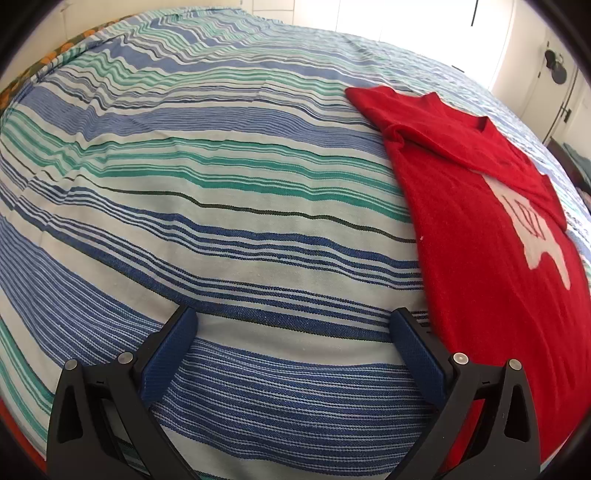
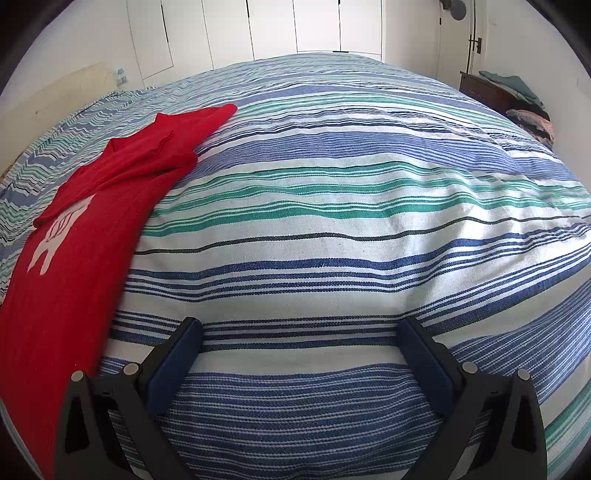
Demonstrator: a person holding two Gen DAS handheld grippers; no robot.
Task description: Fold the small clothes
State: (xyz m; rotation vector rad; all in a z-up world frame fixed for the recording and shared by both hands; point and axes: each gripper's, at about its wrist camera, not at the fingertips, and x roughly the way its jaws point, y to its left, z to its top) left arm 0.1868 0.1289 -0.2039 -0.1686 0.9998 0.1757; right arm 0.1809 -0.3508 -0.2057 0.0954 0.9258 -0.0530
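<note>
A small red shirt [image 1: 491,236] with a white print lies flat on the striped bedspread, both sleeves folded in over its body. It fills the right side of the left wrist view and the left side of the right wrist view, where the red shirt [image 2: 74,236] runs down to the near edge. My left gripper [image 1: 293,321] stands open over bare bedspread just left of the shirt's hem, holding nothing. On the other side of the shirt my right gripper [image 2: 301,330] is open as well, over the stripes to the shirt's right.
The blue, green and white striped bedspread [image 2: 332,192] covers the whole bed. White wardrobe doors [image 2: 273,26] stand beyond the far end. A dark bedside table with a pile of clothes [image 2: 524,99] sits at the right. A pale headboard or cushion [image 2: 55,96] is at the left.
</note>
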